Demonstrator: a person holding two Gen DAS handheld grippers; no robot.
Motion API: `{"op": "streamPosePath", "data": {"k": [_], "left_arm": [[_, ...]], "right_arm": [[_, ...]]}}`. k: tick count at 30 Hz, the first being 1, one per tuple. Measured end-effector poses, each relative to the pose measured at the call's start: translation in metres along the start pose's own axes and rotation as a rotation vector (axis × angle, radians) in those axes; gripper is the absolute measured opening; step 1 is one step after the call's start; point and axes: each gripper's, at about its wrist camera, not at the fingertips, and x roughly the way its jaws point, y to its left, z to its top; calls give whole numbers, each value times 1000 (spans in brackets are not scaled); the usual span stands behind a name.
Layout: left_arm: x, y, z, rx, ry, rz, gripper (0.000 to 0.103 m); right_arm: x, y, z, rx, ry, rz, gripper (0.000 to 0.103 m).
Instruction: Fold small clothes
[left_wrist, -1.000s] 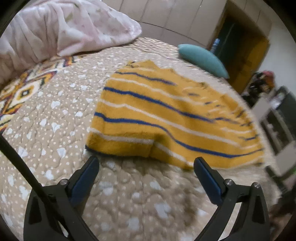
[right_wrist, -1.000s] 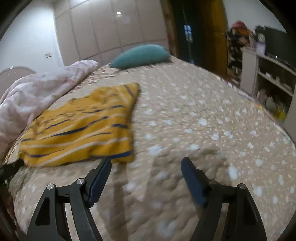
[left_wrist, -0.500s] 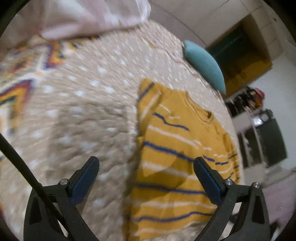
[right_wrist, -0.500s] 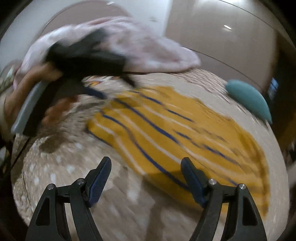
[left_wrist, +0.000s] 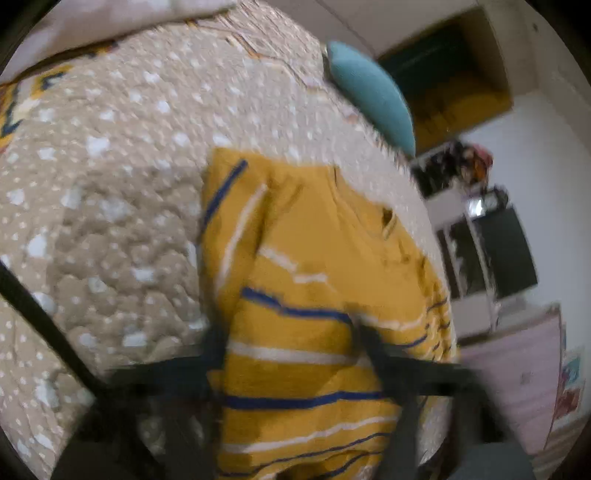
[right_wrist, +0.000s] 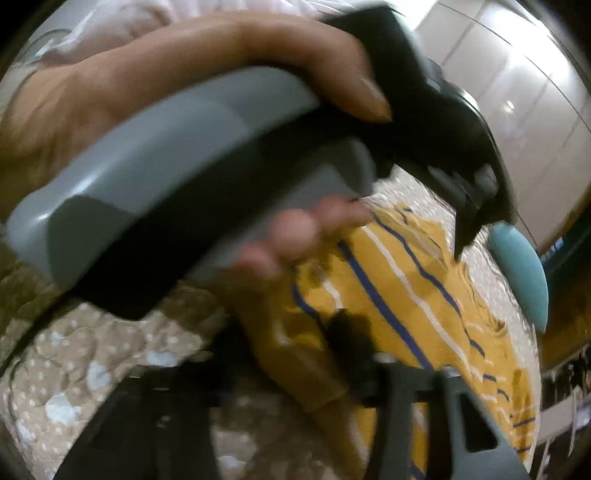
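- Two grippers are on one garment, a mustard-yellow knit top with navy and white stripes (left_wrist: 314, 295), which lies on the beige quilted bedspread with white dots (left_wrist: 110, 206); in the left wrist view it fills the lower centre of the frame.
- Left gripper (left_wrist: 291, 354): heavy blur, but I make out both dark fingers set apart with striped cloth between them. Whether they have pinched the fabric or merely straddle it, I cannot tell.
- Right gripper (right_wrist: 291, 362): its fingers straddle a bunched yellow fold at lower centre of the right wrist view and look closer together; a firm grip is not something I can confirm through the blur.
- My left hand (right_wrist: 129, 92) and the grey-and-black handle fill the upper left of that view, hiding the garment's near edge.
- I judge the step in hand to be grabbing an edge for a fold. To do it well I would take one layer near the hem on each side, lift both evenly, and match the stripes before laying the cloth down.
- Teal oval cushion (left_wrist: 373, 96) sits upper right, beyond the top and clear of the fold.
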Motion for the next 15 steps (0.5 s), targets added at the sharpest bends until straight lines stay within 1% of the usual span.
{"op": "streamPosePath", "data": {"k": [1,2,3,5,7,8,9,10,12,14,15], "left_arm": [[0,-3,-1,1,0,29,33],[-2,-4,0,4,-6,37,29],[-4,-8,1,4,-13,46,28],[-10,-19,4,3,-21,78,25],[-13,-44,9,55,-23,158,24],[-13,-56,11,78,-23,184,24],[-12,-71,14,102,-24,204,24],[-11,-94,17,134,-27,216,23],[-5,-133,20,188,-31,221,23],[12,-184,21,261,-20,193,23],[22,-204,18,295,-10,184,23]], "right_arm": [[-3,7,-1,-35,-10,-25,20],[-5,11,-1,-51,-17,-38,18],[-7,13,-1,-60,-26,-47,14],[-17,8,-1,-47,-53,-45,12],[-35,-5,-5,-12,-101,-52,11],[-45,-12,-7,3,-126,-66,11],[-55,-22,-11,18,-151,-84,11],[-58,-28,-7,29,-168,-99,11],[-78,-53,-16,75,-209,-146,10],[-101,-89,-41,160,-232,-196,10],[-107,-100,-50,188,-233,-211,10]]}}
